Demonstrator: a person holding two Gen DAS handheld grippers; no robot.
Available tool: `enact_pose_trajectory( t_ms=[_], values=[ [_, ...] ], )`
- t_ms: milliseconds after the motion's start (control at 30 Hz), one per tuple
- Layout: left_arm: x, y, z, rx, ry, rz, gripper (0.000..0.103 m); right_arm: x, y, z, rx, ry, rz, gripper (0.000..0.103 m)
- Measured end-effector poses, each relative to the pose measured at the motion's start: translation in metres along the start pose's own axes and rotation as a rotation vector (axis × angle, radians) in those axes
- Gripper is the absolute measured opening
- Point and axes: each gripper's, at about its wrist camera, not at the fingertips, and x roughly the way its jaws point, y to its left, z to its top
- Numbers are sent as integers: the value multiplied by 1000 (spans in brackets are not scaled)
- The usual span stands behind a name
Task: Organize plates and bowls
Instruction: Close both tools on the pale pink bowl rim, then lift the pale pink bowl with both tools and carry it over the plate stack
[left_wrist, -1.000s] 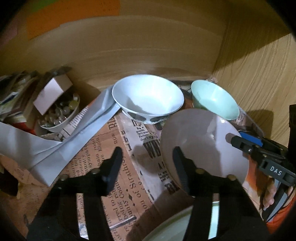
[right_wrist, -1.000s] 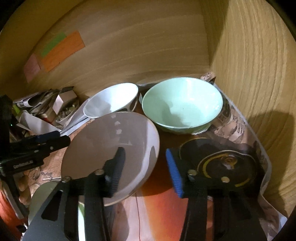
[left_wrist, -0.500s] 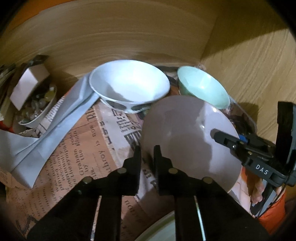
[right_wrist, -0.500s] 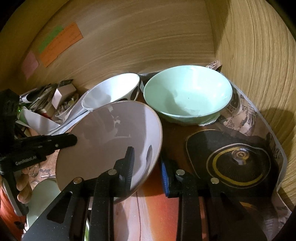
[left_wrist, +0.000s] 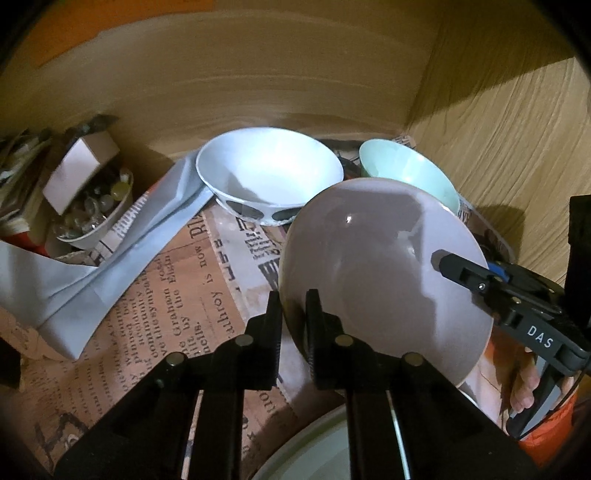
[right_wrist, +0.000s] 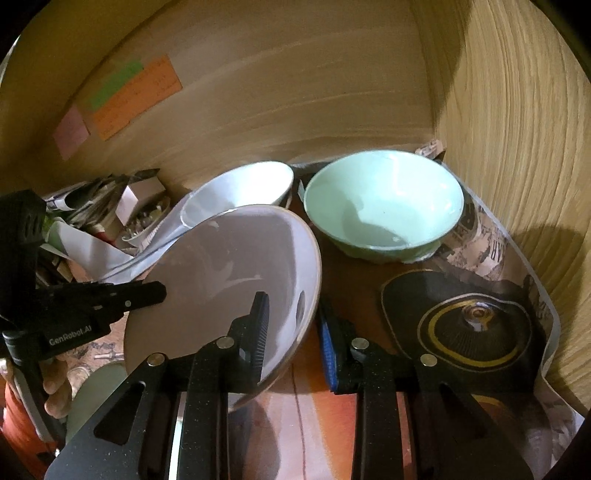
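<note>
A grey-lilac bowl (left_wrist: 380, 280) (right_wrist: 229, 273) hangs tilted between both grippers. My left gripper (left_wrist: 293, 317) is shut on its left rim, one finger inside the bowl and one outside. The right gripper (right_wrist: 295, 332) is shut on the opposite rim; in the left wrist view it (left_wrist: 480, 277) reaches in from the right. Behind the held bowl, a white bowl with dark ovals (left_wrist: 269, 173) (right_wrist: 240, 188) and a mint-green bowl (left_wrist: 410, 173) (right_wrist: 384, 206) stand upright on the newspaper lining. A pale green plate (left_wrist: 314, 443) lies below the grippers.
Wooden cabinet walls close in at the back and right. A black lid with a gold ring (right_wrist: 461, 325) lies on the right. At the left sit a small dish of glass beads (left_wrist: 92, 206), a little box, papers and a grey folded sheet (left_wrist: 110, 266). Sticky notes (right_wrist: 136, 96) hang on the back wall.
Both grippers were open around the grey bowl's rim a second ago; both have closed onto it. The bowl now sits a little higher and more tilted in view.
</note>
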Motion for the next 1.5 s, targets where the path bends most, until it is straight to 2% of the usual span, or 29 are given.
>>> enact_pose_trajectory(
  t_ms=[400,633,1067,1500],
  values=[
    [-49,9,-15,-59,-120,-4,11,-30,30,9,-44,-69,39,23],
    [-78,11,-33,-81,-183,29,11,-45,55,5,-85,-99,66,23],
    [-144,35,-77,-158,-271,79,11,-59,103,-13,-155,-100,141,23],
    [-209,58,-133,-177,-338,186,11,-62,154,-37,-221,-67,230,23]
  ],
)
